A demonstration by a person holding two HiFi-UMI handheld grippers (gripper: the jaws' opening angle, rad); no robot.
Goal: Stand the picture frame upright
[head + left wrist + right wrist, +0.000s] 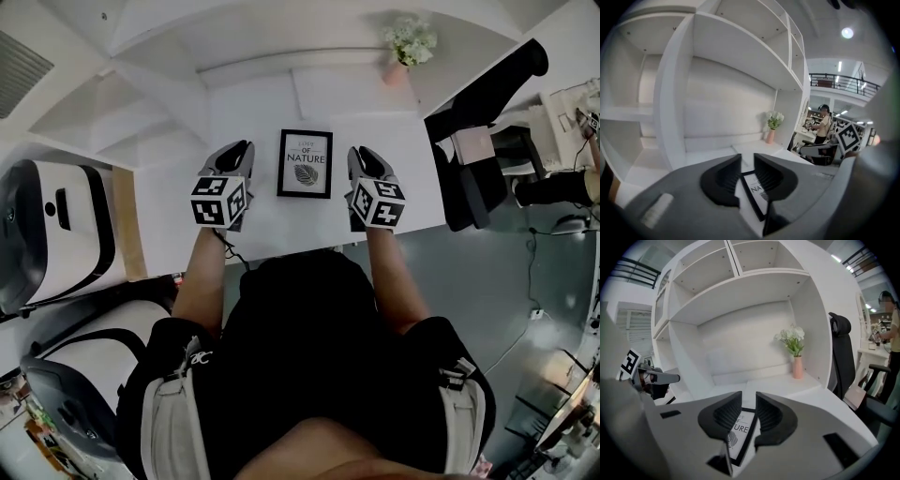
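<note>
White counter [272, 225] built into a white shelf unit [731, 47], with the picture frame [305, 163] lying flat in the middle, print facing up. The left gripper [239, 148] and right gripper [359, 153] are just beside it on either side, both with jaws slightly apart and holding nothing. Pink vase of white flowers [398, 67] at the back, black office chair [483, 103] off to the right

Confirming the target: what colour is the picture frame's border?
Black; the picture frame shows best in head view.
</note>
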